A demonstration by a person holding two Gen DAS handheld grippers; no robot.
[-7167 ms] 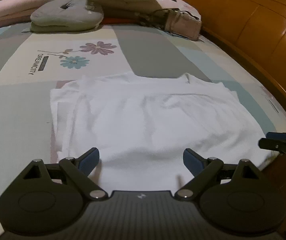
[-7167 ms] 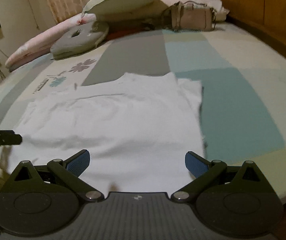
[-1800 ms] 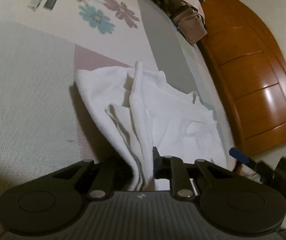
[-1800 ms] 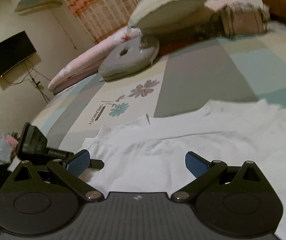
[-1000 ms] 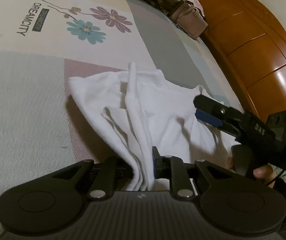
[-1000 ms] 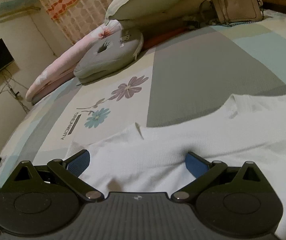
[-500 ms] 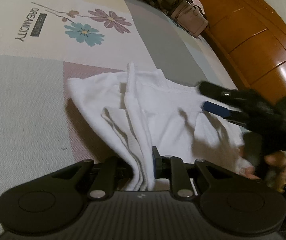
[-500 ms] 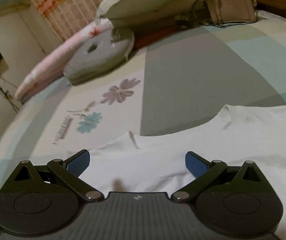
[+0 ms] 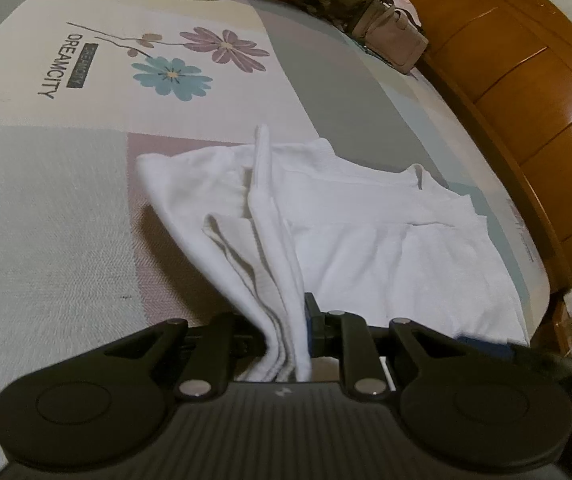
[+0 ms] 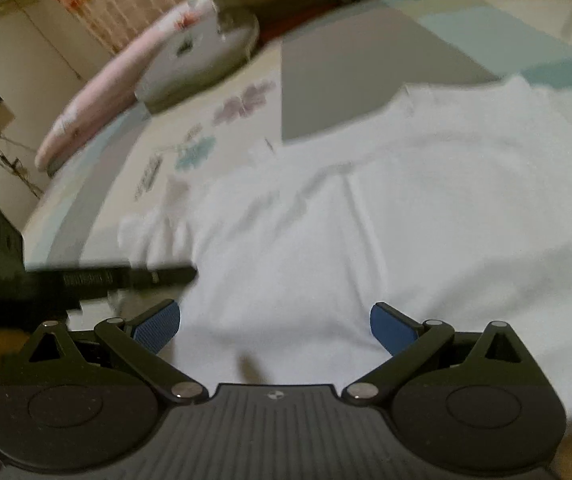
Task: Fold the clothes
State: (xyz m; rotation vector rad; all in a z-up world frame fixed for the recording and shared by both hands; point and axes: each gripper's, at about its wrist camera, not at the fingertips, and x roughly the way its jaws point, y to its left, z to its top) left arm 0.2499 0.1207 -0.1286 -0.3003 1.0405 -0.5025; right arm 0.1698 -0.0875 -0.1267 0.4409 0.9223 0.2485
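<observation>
On bed (image 9: pixel 46 220), white shirt (image 9: pixel 366 240) edge bunches pinched in left gripper (image 9: pixel 286 332).

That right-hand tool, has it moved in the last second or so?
Yes. The right tool has dropped from over the white shirt to the bed's near edge, away from the wooden headboard.

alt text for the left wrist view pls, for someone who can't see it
The left gripper is shut on a bunched edge of a white garment, lifting that edge while the rest lies spread on a patchwork bedspread printed with flowers and the word DREAMCITY. A beige handbag sits at the far end by a wooden headboard.
</observation>
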